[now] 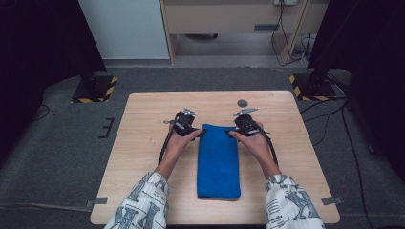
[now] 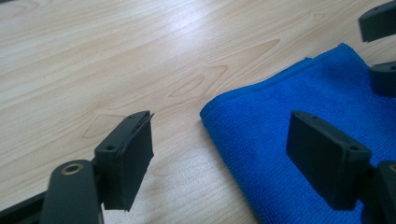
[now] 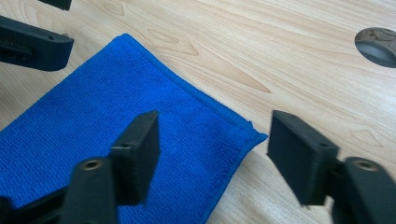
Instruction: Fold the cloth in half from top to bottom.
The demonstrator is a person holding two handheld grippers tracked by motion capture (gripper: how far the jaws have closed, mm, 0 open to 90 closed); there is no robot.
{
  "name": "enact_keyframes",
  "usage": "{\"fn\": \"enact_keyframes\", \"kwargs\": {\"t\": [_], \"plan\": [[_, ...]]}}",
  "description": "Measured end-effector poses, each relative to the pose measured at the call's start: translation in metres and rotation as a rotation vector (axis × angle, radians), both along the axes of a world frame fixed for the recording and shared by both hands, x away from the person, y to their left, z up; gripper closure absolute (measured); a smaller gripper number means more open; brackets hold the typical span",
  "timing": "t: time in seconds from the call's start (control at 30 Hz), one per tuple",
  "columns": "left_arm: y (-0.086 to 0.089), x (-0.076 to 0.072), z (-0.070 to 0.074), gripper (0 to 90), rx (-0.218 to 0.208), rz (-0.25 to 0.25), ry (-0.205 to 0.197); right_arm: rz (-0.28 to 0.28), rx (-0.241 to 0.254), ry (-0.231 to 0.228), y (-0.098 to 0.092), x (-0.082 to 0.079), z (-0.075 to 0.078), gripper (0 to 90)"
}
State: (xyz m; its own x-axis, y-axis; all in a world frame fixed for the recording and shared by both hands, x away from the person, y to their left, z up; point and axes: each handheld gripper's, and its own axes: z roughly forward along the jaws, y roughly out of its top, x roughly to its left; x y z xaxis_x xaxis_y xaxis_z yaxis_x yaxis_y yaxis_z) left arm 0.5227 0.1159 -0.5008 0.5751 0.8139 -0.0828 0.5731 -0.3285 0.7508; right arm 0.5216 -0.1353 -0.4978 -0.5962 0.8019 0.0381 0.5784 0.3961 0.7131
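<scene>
Cloth [image 1: 218,160], blue and soft, folded into a long strip, lying flat in the middle of the worktop [image 1: 143,143]. One short end far from the person, the other short end near the front edge. Folded edges neat, with stitching along the far rim. Probably laid straight like this so both far corners are easy to reach at once.

Left tongs [image 2: 219,154] down low at the far left corner of the cloth, standing apart, holding nothing. One pad over bare wood, the other over the blue cloth, so the corner sits in the gap between them. Not pinching yet, as far as can be told.

Right tongs [image 3: 212,154] at the far right corner, also apart and holding nothing. One pad above the cloth, the other out over the wood, with the corner tip poking between them. Same setup as the other side, most likely so both corners can be grabbed together and the cloth lifted evenly for another fold or an unfold.

Hands [image 1: 177,143] wrapped around the tong handles, patterned sleeves [image 1: 143,202] coming in from the near side.

Small dark round hole [image 3: 377,44] in the worktop past the right tongs, well apart from the cloth. Grey carpet floor [image 1: 62,157] all around.
</scene>
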Motion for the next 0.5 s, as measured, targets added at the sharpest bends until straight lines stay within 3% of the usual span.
{"fn": "enact_keyframes", "kwargs": {"t": [0.2, 0.5], "plan": [[-0.009, 0.004, -0.007, 29.1, 0.027, -0.024, 0.007, -0.019, -0.003, 0.011, -0.001, 0.004, -0.006, 42.9], [-0.016, 0.014, -0.020, 33.6, 0.059, 0.000, 0.046, -0.050, -0.010, 0.051, -0.001, 0.012, -0.023, 44.5]]}}
